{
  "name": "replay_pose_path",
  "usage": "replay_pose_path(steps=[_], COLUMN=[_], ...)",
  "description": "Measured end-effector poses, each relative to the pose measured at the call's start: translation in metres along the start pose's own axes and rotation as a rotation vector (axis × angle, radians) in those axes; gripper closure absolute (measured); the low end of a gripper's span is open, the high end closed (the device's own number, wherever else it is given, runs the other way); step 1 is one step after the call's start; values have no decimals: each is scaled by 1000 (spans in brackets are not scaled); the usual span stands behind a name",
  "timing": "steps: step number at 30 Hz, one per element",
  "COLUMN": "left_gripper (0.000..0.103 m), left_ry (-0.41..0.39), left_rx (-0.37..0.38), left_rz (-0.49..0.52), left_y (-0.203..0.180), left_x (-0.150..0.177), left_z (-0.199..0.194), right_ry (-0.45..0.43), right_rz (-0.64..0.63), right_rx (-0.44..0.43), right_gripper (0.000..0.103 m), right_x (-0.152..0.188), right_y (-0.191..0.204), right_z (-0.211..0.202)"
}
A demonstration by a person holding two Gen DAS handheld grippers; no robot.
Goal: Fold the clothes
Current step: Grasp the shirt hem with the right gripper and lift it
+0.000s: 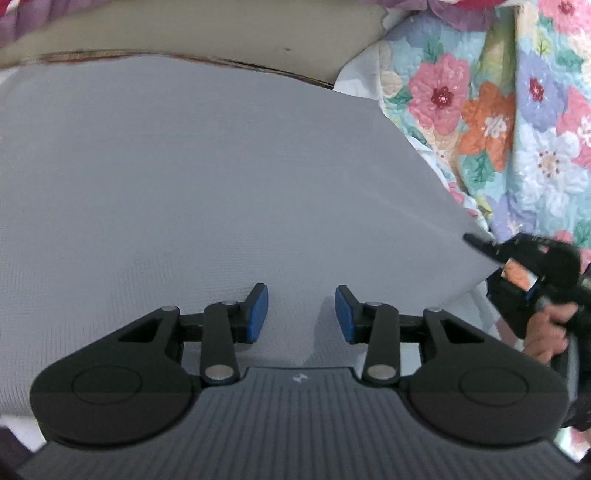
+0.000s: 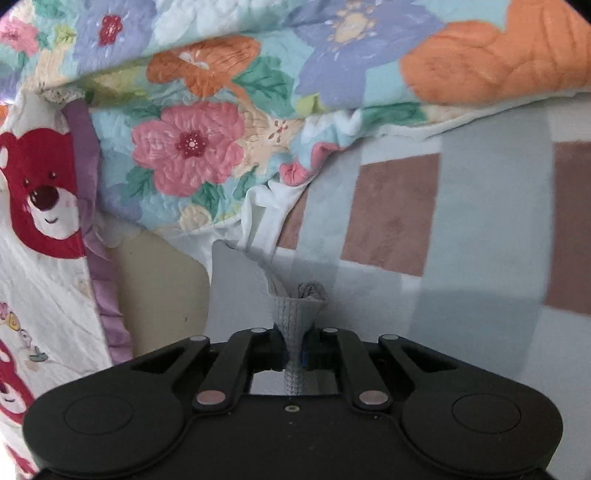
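Note:
A pale grey knit garment (image 1: 192,177) lies spread flat and fills most of the left wrist view. My left gripper (image 1: 301,314) hovers just over its near part, open, with only flat cloth showing in the gap between the blue pads (image 1: 258,314). At the right edge of that view my right gripper (image 1: 480,245), held by a hand (image 1: 546,332), pinches the garment's corner. In the right wrist view my right gripper (image 2: 294,350) is shut on a bunched strip of the grey garment (image 2: 295,314), which rises out between the jaws.
A quilted floral blanket (image 1: 517,122) lies bunched to the right of the garment. A pillow with red bears (image 2: 40,206) sits at the left. A grey, white and brown checked bedsheet (image 2: 461,221) spreads beyond. A beige surface (image 1: 184,33) lies past the garment's far edge.

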State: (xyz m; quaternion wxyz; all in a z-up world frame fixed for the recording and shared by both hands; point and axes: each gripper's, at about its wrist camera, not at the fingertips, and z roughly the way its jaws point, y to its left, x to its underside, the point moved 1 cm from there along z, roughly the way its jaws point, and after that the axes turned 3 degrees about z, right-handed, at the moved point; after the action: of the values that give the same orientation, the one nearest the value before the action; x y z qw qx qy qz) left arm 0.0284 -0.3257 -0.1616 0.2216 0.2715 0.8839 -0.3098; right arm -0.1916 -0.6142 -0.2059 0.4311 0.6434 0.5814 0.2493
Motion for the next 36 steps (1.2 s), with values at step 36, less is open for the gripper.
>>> replay_pose_path(steps=[36], left_gripper=[89], left_ry=[41], left_rx=[31], left_rz=[41], left_y=[42], left_x=[-59], left_z=[-77], right_ry=[210], right_rz=[-368], right_rx=[-283], right_gripper=[94], right_x=[45], right_y=[143], right_z=[29])
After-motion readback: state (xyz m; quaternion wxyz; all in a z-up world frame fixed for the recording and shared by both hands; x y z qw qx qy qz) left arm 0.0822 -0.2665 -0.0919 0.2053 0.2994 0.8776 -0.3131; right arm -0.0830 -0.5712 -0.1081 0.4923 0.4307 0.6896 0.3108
